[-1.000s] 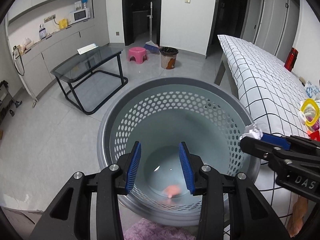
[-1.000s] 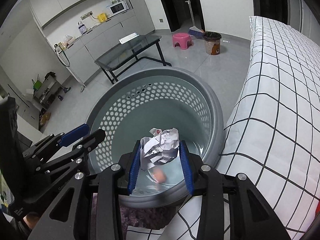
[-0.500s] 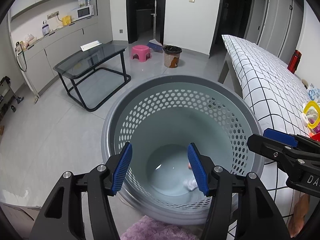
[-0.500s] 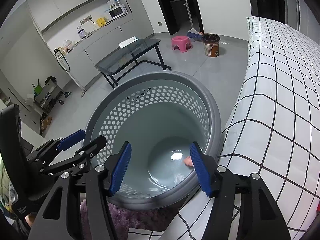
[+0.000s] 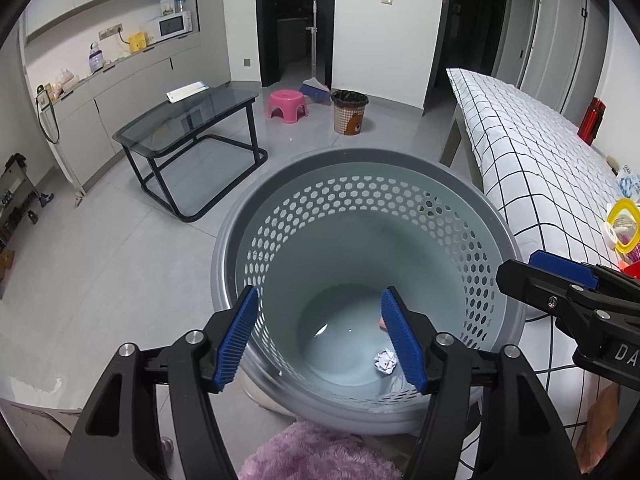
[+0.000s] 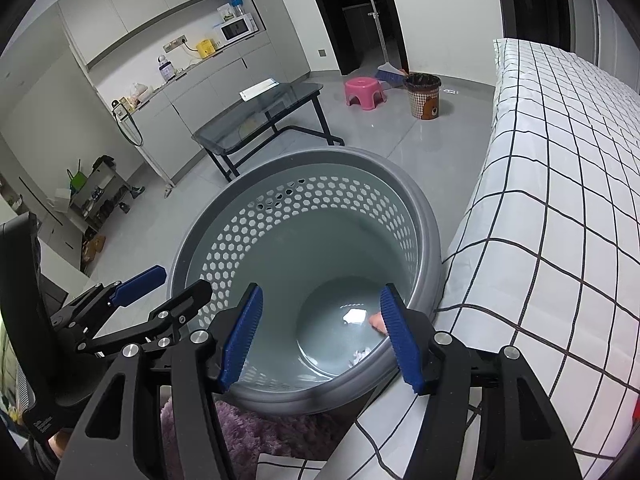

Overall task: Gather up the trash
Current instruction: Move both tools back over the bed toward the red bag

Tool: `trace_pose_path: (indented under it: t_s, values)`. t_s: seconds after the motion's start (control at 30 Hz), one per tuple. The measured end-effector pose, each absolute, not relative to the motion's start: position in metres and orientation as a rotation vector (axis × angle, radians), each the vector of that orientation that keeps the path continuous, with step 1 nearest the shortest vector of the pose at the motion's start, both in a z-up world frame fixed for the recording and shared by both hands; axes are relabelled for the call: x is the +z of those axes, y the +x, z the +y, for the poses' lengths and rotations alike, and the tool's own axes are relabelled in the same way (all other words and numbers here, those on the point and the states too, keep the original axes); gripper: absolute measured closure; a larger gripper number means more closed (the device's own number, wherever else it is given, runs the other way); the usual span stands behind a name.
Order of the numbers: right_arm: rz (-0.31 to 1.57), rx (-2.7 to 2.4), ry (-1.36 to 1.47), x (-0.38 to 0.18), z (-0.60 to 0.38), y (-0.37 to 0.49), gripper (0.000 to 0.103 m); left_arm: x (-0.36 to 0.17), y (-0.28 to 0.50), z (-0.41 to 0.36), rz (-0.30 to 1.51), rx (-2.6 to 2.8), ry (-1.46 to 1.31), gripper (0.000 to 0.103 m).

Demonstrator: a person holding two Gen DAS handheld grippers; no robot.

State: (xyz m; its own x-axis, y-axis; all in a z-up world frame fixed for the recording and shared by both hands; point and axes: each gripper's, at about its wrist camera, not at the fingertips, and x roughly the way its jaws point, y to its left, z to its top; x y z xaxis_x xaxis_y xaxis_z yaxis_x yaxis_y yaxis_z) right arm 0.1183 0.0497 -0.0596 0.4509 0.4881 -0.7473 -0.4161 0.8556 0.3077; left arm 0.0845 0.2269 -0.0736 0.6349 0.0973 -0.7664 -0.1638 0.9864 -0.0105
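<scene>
Both tongs hang over a grey basket with a honeycomb-holed wall. The left tongs are spreading apart with nothing between the blue pads; the right tongs stand apart, also empty. In the left view the right tongs reach in from the right edge, beside the basket rim; in the right view the left tongs reach in from the left edge.

The paper ball lies on the basket's floor, close to the near wall. A small pinkish scrap lies on the same floor, half hidden behind a pad of the right tongs. From the right view the paper ball shows only as a white edge just above the near rim.

The basket stands on a grey tiled floor, hard against a bed with a white, black-checked cover. A purple fluffy rug lies below the basket's near side. A yellow-rimmed container and a red bottle sit on the bed's far side.

Farther off stand a glass table with a black frame, a pink stool, a patterned bin with a black liner, and a broom by a dark doorway. A microwave sits on the long wall shelf at left.
</scene>
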Motion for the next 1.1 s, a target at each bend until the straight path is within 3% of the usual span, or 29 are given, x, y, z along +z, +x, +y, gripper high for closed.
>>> trace_pose_path:
  t_s: [0.4,0.8,1.1]
  values:
    - [0.905,0.545,0.085,-0.043,0.032,0.09,0.041,-0.053,0.059,0.212,0.839,0.152,-0.059,0.03]
    - [0.852,0.438,0.118,-0.035,-0.045,0.024,0.037,-0.031,0.033,0.165,0.792,0.07,-0.042,0.02]
    - [0.795,0.32,0.096,-0.028,-0.115,-0.031,0.037,-0.026,0.026,0.11,0.788,-0.025,-0.047,0.019]
